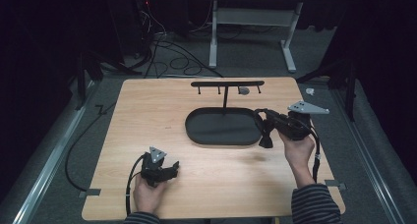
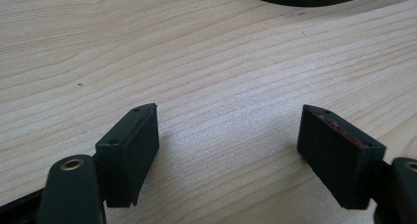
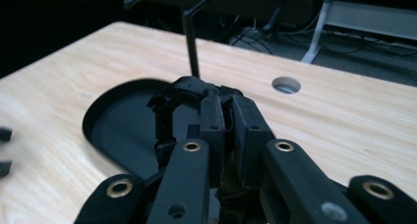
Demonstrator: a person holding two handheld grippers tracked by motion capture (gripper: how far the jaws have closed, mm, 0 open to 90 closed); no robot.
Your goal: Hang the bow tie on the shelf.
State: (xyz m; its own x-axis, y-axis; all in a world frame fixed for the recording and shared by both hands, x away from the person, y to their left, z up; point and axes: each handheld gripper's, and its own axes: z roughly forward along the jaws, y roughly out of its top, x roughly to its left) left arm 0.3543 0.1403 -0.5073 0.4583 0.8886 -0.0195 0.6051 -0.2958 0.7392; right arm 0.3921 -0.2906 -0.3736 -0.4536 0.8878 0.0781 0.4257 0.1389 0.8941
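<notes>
**Strap lifted toward the hook stand**

Pale wooden tabletop (image 1: 147, 111) carries my black oval tray (image 1: 223, 135) with its hooked T-bar stand (image 1: 227, 84). Right gripper (image 3: 225, 111) – jaws pinched tight on a black looped strap (image 3: 169, 103) – holds it above the tray's edge, probably for hanging. Left gripper (image 2: 228, 150) rests nearby, jaws wide, holding nothing

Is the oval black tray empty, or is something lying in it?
Empty, as far as visible: the oval black tray shows a bare floor in the high view.
</notes>
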